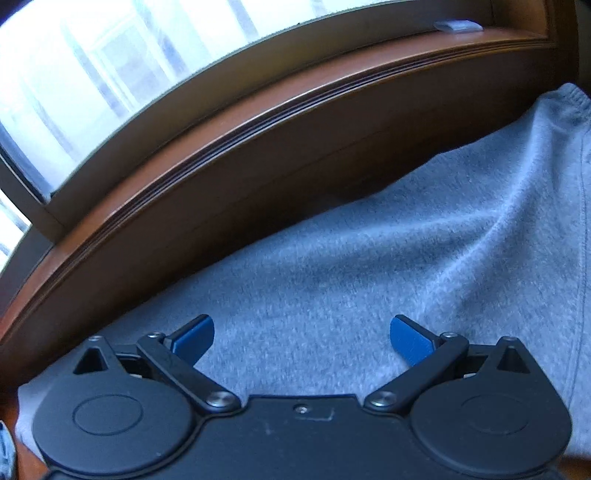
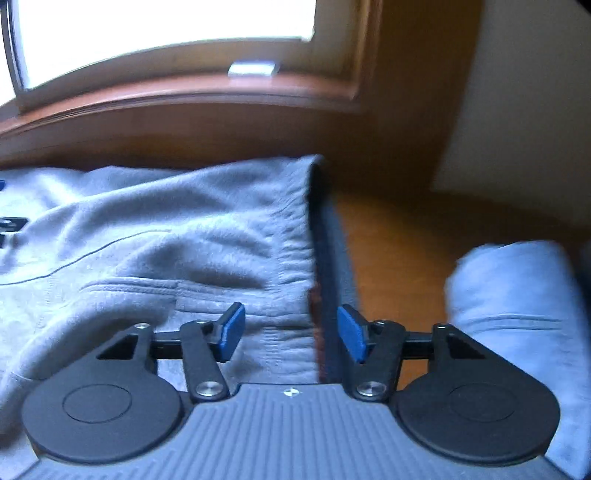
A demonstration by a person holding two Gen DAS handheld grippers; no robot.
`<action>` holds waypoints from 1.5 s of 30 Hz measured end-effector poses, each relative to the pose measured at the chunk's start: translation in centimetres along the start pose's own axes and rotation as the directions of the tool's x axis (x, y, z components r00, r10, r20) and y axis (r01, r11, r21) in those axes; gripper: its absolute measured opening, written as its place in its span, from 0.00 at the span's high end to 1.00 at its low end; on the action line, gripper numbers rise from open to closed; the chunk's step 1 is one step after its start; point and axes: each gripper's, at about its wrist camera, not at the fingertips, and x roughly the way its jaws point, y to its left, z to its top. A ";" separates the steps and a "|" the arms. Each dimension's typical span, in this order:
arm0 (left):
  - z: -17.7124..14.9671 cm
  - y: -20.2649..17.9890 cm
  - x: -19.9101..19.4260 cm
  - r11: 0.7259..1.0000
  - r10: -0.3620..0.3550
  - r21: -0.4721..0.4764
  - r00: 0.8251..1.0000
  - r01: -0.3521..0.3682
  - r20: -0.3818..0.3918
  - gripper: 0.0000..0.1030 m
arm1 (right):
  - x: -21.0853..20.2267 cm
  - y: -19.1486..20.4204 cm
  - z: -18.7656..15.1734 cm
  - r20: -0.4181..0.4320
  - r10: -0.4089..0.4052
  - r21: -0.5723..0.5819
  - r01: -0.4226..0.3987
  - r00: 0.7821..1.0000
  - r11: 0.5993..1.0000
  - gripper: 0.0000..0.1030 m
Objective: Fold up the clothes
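Both views are pretty blurry. The grey sweatpants [image 1: 369,258] lie spread on the wooden table [image 2: 399,258] under the window sill [image 1: 295,122], cut off at the frame edges. Left gripper [image 1: 302,338] hovers over plain fabric, jaws wide apart, holding nothing. Only the right view shows the waistband [image 2: 295,236]; the right gripper [image 2: 291,332] sits half open over its edge, not pinching it. There's also a folded pale blue piece [image 2: 517,302] off to the right.

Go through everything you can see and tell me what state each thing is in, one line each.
Left gripper: open, over the grey fabric, holding nothing.
Right gripper: open, waistband edge between its pads, not pinched.
Grey sweatpants: spread out, wrinkled, not yet folded.
Light blue garment: bunched to the right, apart from the sweatpants.
Window: bright; whether it is shut cannot be told.
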 end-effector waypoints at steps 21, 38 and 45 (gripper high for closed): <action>0.0 -1.4 0.1 1.000 0.013 0.027 1.000 -0.013 0.021 0.00 | -3.1 -0.2 -3.8 -0.094 -0.146 0.079 0.153 0.985 0.985 0.72; 0.7 -9.0 -5.9 0.887 -0.458 0.096 0.887 0.452 0.057 0.01 | 3.4 -6.1 6.7 -0.025 0.022 0.229 -0.016 0.999 0.973 0.55; -1.4 -12.5 -6.8 0.788 -0.611 0.061 0.791 0.612 -0.033 0.00 | 4.7 -5.5 6.9 0.034 -0.026 0.238 0.017 0.999 0.971 0.83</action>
